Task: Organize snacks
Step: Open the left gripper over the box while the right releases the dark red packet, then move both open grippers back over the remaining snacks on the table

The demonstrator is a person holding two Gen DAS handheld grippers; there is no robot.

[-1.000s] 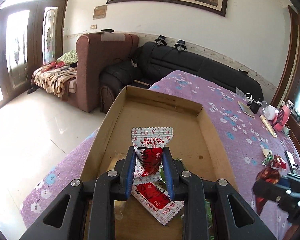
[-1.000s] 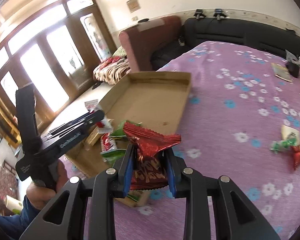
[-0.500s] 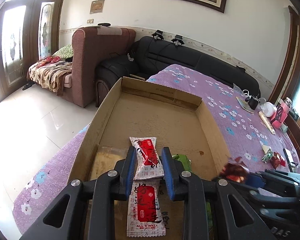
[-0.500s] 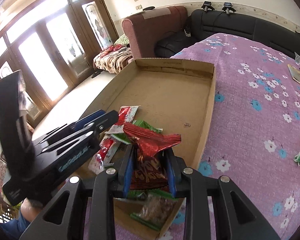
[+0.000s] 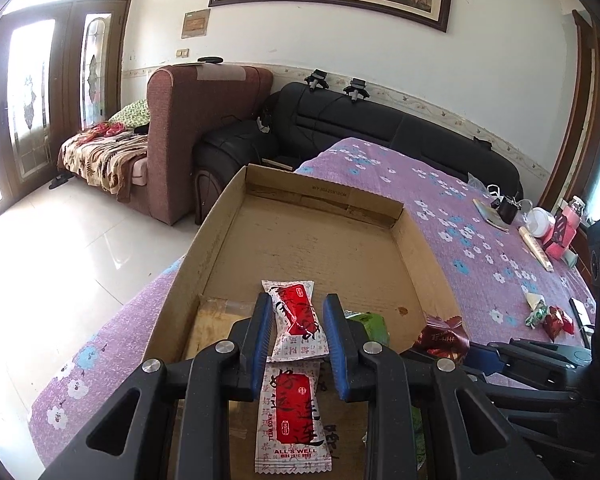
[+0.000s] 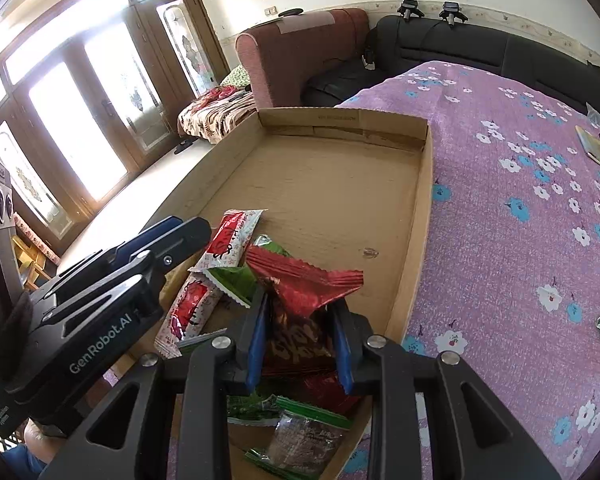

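Observation:
A shallow cardboard box (image 5: 216, 224) lies on the purple flowered cloth (image 5: 452, 216). My left gripper (image 5: 298, 302) is low over the box's near end, shut on a red-and-white snack packet (image 5: 294, 312) that points forward. A second packet of the same kind (image 5: 292, 420) lies under it. My right gripper (image 6: 300, 308) is shut on a dark red foil snack (image 6: 300, 284) above the box's near right corner, over green packets (image 6: 236, 280). In the right wrist view the left gripper (image 6: 188, 228) sits close on the left, its packet (image 6: 230, 236) sticking out.
A few loose sweets (image 5: 548, 316) lie on the cloth to the right of the box. A white jar (image 5: 540, 220) and a pink carton (image 5: 564, 228) stand at the far right. The far half of the box floor (image 6: 320, 184) is bare. The table's left edge drops to tiled floor (image 5: 68, 248).
The packet in my left gripper has tipped from upright to lying forward. My right gripper has come in from over the cloth to above the box's near right corner, carrying the red foil snack.

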